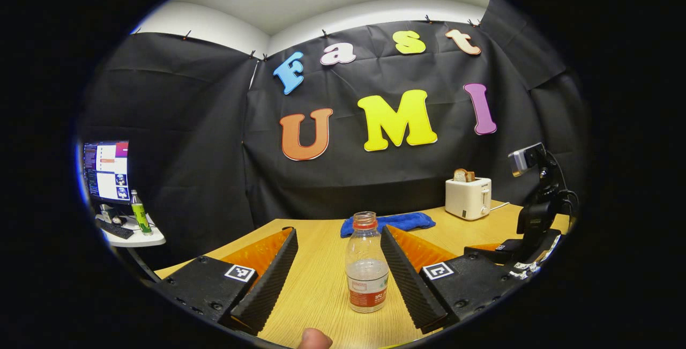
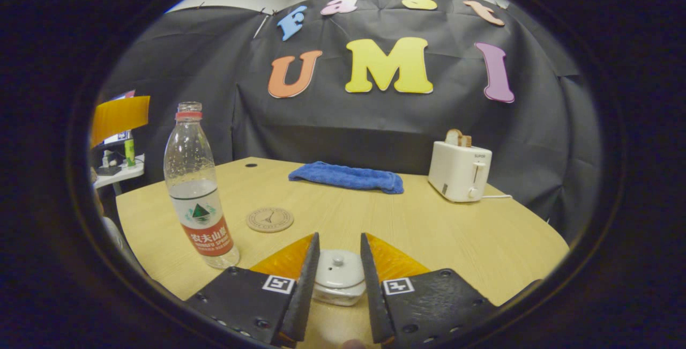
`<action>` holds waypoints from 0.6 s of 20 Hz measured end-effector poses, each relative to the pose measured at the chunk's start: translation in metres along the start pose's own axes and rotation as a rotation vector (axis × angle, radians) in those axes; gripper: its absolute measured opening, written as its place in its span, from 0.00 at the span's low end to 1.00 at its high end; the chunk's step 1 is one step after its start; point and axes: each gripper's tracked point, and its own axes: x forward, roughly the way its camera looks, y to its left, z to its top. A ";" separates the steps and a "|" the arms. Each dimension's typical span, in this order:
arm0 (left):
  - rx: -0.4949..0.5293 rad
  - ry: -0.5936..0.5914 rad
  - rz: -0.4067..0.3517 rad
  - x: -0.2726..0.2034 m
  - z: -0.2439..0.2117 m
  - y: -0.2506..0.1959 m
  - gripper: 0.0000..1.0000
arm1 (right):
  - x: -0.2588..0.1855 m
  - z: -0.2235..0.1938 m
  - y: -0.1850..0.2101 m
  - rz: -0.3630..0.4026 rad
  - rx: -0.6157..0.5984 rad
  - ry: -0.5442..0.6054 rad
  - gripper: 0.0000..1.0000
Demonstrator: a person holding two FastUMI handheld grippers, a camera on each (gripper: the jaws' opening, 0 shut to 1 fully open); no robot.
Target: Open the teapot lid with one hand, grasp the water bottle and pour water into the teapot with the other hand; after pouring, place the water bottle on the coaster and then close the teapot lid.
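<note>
An uncapped clear water bottle (image 1: pixel 367 269) with a red label stands upright on the wooden table (image 1: pixel 316 290), about a third full. My left gripper (image 1: pixel 337 230) is open around it, the bottle nearer the right finger and apart from both. The bottle (image 2: pixel 198 188) also appears at the left of the right gripper view. A small white teapot (image 2: pixel 338 280) with its knobbed lid on sits low between the fingers of my right gripper (image 2: pixel 340 236). The jaws stand narrowly apart on either side of the knob, so it is open. A round coaster (image 2: pixel 269 219) lies behind the bottle.
A folded blue towel (image 2: pixel 347 176) lies at the back of the table. A white toaster (image 2: pixel 460 171) with bread in it stands at the back right. A side table with a monitor (image 1: pixel 106 171) and a green bottle (image 1: pixel 140 213) is off to the left.
</note>
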 end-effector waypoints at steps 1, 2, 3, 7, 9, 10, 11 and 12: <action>-0.001 0.000 0.001 0.001 0.000 0.001 0.98 | 0.001 0.000 0.002 0.004 0.004 0.002 0.40; 0.001 -0.002 0.003 0.000 0.000 0.002 0.98 | 0.002 0.001 -0.001 -0.010 0.002 0.000 0.30; 0.006 -0.002 0.007 0.000 0.000 0.003 0.98 | 0.003 0.003 -0.004 -0.016 0.000 -0.006 0.24; 0.000 0.003 0.009 0.000 0.000 0.004 0.97 | 0.007 -0.002 0.000 0.008 0.001 0.003 0.06; -0.004 0.005 0.007 0.002 -0.002 0.003 0.97 | 0.005 0.001 -0.001 0.012 -0.005 0.003 0.00; -0.006 0.008 0.007 0.002 -0.003 0.004 0.97 | 0.006 0.001 0.000 0.015 -0.007 0.004 0.00; -0.008 0.009 0.007 0.001 -0.004 0.003 0.97 | 0.005 0.002 0.000 0.018 -0.008 -0.002 0.00; -0.007 0.009 0.006 0.003 -0.003 0.003 0.98 | 0.008 0.002 0.000 0.020 -0.008 -0.001 0.00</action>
